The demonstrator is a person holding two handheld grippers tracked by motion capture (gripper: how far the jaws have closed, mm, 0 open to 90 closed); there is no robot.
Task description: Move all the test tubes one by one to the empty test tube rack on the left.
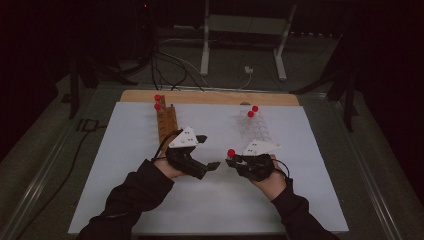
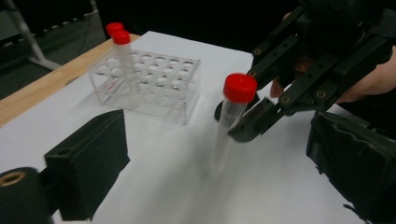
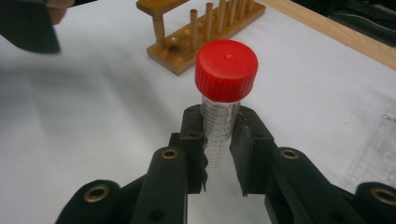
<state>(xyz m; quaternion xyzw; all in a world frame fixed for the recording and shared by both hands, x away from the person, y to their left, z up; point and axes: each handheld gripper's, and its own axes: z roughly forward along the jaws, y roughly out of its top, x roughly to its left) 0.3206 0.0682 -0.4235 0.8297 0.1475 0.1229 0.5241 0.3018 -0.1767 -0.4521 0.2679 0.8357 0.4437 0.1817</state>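
High view: going left to right across the white mat point(image 1: 125, 165) on the table, the wooden rack point(image 1: 166, 122) stands toward the far left corner, and two red-capped tubes point(image 1: 157, 102) remain upright at its far end. Just in front of it hangs the left gripper point(image 1: 206, 151), its jaws spread wide with nothing between them; in the left gripper view its two black pads sit far apart at the lower corners.

Near the middle of the mat, the right gripper point(image 1: 231, 161) is clamped on a red-capped tube point(image 1: 231, 153). The right gripper view shows both pads pressing the clear body of that tube point(image 3: 219, 121) just under the cap, holding it upright. From the left gripper view the tube point(image 2: 231, 121) appears to hang clear of the mat with its tip pointing down, though blur hides the lower end.

Toward the far right corner stands the clear plastic rack point(image 1: 255, 129), with two red-capped tubes point(image 1: 252, 111) already upright at its far end.

Judging by this layout, tubes are being carried from the wooden rack to the clear one: two look delivered, one is in transit between the racks, and two are left to fetch. The carried tube has yet to be lowered into a free hole.
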